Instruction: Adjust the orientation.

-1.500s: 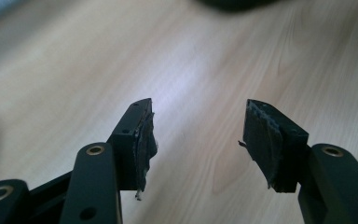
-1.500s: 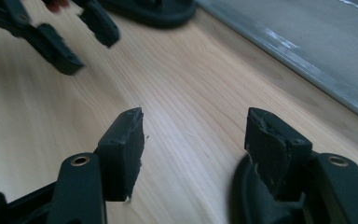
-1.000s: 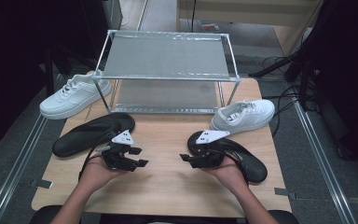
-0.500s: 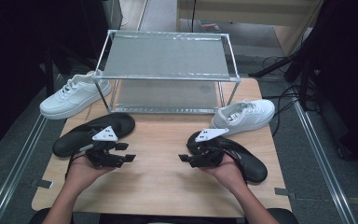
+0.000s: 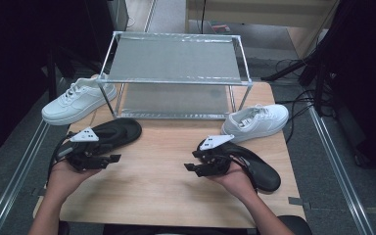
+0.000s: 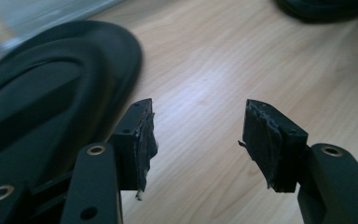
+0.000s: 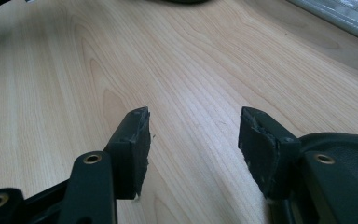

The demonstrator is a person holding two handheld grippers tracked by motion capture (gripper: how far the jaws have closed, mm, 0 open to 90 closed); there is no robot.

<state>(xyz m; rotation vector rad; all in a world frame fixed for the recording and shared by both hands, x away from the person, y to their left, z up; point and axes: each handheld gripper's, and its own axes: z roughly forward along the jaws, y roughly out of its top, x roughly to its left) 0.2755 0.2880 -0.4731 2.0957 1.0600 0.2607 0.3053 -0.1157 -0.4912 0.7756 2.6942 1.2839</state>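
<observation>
Two black slippers lie on the wooden table (image 5: 156,181). One black slipper (image 5: 115,132) is at the left and the other black slipper (image 5: 259,169) is at the right. My left gripper (image 5: 108,160) hovers by the left slipper's near end, open and empty; in the left gripper view its jaws (image 6: 198,121) frame bare wood, with the slipper (image 6: 51,93) just to their left. My right gripper (image 5: 192,161) stands open and empty over the table, its hand resting above the right slipper (image 7: 349,154). A white sneaker (image 5: 78,100) sits far left and another white sneaker (image 5: 257,121) far right.
A two-level metal rack (image 5: 174,78) with mesh shelves stands at the table's far side between the sneakers. Cables trail over the floor at the right. Bare wood lies between the two grippers.
My left hand has carried its gripper to the left and slightly away, from the table's middle to the left slipper. The right gripper has stayed where it was.
</observation>
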